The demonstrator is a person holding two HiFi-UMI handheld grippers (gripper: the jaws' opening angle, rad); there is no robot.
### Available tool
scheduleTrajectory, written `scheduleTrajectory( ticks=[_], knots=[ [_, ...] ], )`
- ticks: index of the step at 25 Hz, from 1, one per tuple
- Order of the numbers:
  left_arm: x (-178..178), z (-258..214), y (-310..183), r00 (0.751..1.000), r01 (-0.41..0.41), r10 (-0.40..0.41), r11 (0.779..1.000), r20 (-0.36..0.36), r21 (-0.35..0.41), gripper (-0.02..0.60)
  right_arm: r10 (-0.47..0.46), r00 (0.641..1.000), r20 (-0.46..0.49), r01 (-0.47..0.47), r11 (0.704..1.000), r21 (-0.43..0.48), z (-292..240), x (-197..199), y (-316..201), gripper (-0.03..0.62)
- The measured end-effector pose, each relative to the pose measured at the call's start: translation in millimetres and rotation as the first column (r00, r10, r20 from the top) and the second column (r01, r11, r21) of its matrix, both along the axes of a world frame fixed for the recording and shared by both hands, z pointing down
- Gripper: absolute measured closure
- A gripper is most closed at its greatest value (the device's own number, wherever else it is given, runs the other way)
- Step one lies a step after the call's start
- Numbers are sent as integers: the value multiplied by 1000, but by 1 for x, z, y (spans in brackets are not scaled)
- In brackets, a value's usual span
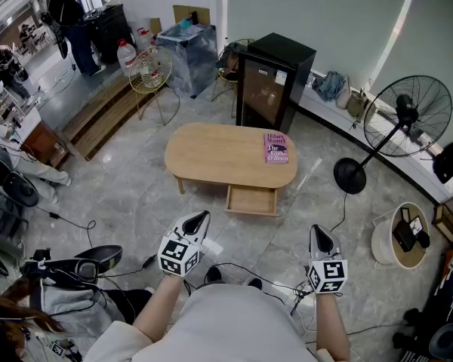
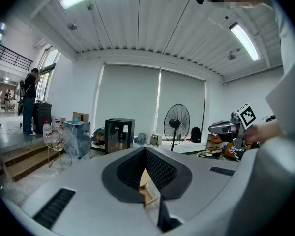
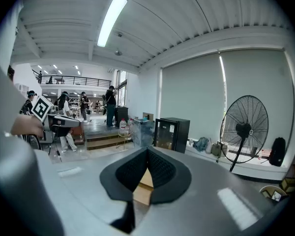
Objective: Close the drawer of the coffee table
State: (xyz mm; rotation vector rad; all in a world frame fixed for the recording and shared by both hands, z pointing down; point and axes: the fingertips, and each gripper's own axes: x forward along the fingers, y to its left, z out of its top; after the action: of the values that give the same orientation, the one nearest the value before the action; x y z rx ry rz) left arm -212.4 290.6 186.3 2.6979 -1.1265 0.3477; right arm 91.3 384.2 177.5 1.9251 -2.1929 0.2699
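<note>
Grippers closed: left gripper (image 1: 203, 216), right gripper (image 1: 317, 230) point slightly downward toward drawer (image 1: 252, 200).

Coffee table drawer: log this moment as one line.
drawer: open, untouched | book: on coffee table | left gripper: jaws shut, empty, short of table | right gripper: jaws shut, empty, short of table

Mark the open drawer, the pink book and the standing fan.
Open drawer (image 1: 251, 200): head view, its inner floor.
Pink book (image 1: 276, 147): head view, middle of cover.
Standing fan (image 1: 405, 115): head view, centre of cage.
</note>
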Motion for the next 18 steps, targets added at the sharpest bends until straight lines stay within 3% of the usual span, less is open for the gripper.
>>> scheduleTrajectory(
  ticks=[18],
  knots=[
    [-21,3,-21,999,-40,40,999,12,-20,575,42,999,17,-42,999,-23,6,-25,-22,583]
  ],
)
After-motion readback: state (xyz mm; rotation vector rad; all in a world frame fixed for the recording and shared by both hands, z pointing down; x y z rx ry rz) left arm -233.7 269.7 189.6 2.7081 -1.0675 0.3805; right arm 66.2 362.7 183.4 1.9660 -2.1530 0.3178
